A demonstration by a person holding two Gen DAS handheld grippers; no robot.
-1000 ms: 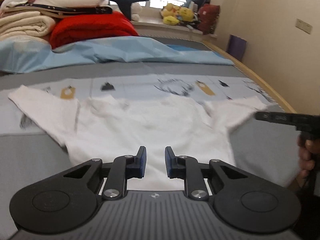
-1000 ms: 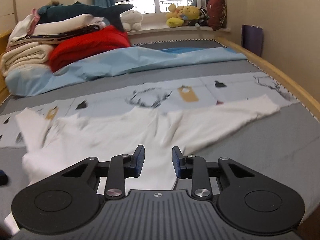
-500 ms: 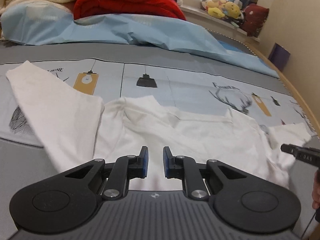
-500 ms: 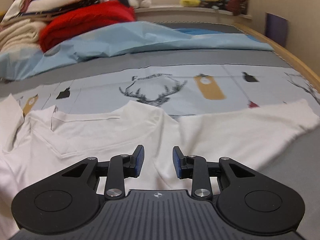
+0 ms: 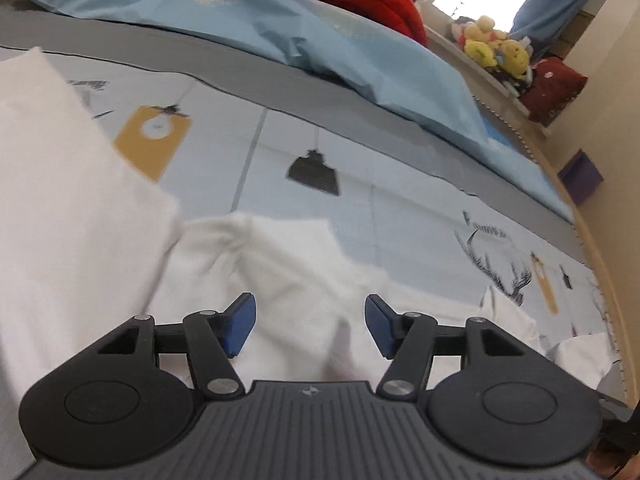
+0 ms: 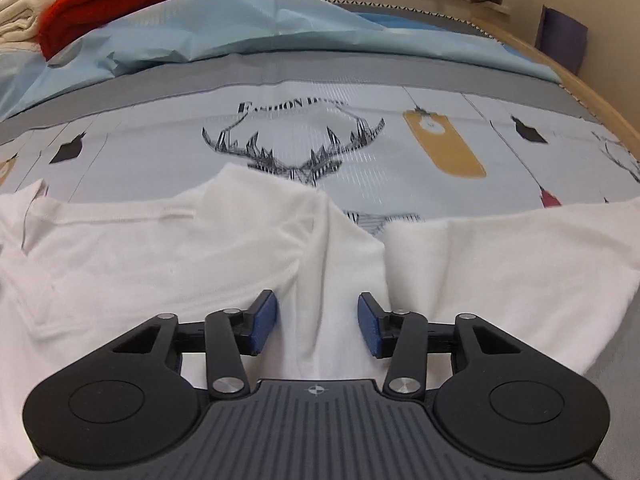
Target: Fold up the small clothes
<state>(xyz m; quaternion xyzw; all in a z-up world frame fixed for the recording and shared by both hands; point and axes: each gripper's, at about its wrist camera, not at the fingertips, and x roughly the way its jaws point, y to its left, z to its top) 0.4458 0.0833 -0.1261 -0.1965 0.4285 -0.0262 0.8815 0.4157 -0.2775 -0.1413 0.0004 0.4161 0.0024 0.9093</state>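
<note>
Left tool (image 5: 306, 328) opening, right tool (image 6: 317, 326) closing, over white shirt (image 6: 200, 256).

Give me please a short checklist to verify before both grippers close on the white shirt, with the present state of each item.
1. Left gripper has a gap for cloth: ok, its jaws are opening.
2. Right gripper has a gap: ok for now, though its jaws are closing; pads not pressing anything.
3. White shirt lies spread on the printed bedsheet: ok, collar toward the far side.
4. Shoulder fabric is smooth: not ok, a raised fold runs under the right gripper.
5. Sleeves are laid out: ok, one to each side.
6. Pads already touch the cloth: cannot tell.
</note>
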